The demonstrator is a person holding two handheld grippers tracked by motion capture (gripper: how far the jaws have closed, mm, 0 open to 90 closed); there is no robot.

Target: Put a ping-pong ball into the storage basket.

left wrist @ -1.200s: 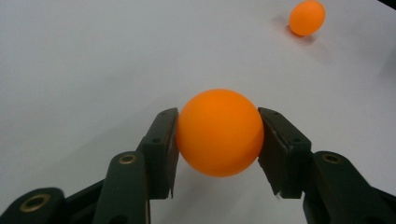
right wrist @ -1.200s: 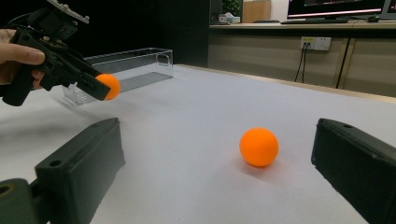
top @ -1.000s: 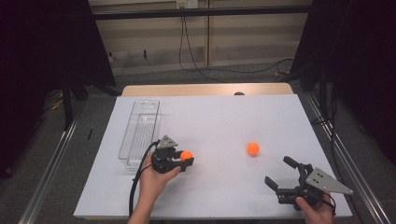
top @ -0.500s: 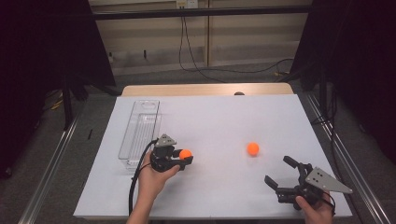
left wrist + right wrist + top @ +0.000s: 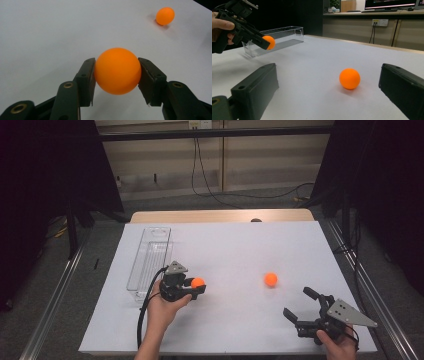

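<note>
One ball in our grip, one left on the desk

Our left tool [image 5: 199, 289] is clamped on an orange ball [image 5: 117, 70], held just above the white desk [image 5: 230, 250] beside the near end of the clear tray [image 5: 150, 260], which looks empty. Our right tool [image 5: 303, 306] stands wide apart, holding nothing, near the second orange ball [image 5: 270, 279] lying mid-desk. We judge the tray as the likely goal: neither ball is in yet.

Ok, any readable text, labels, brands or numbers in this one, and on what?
None can be read.
Balls, tray, table: no print shows.
Monitor in the right gripper view: a lit strip on screen, too small and blurred to read.
Wall sockets: no legible marking.
</note>
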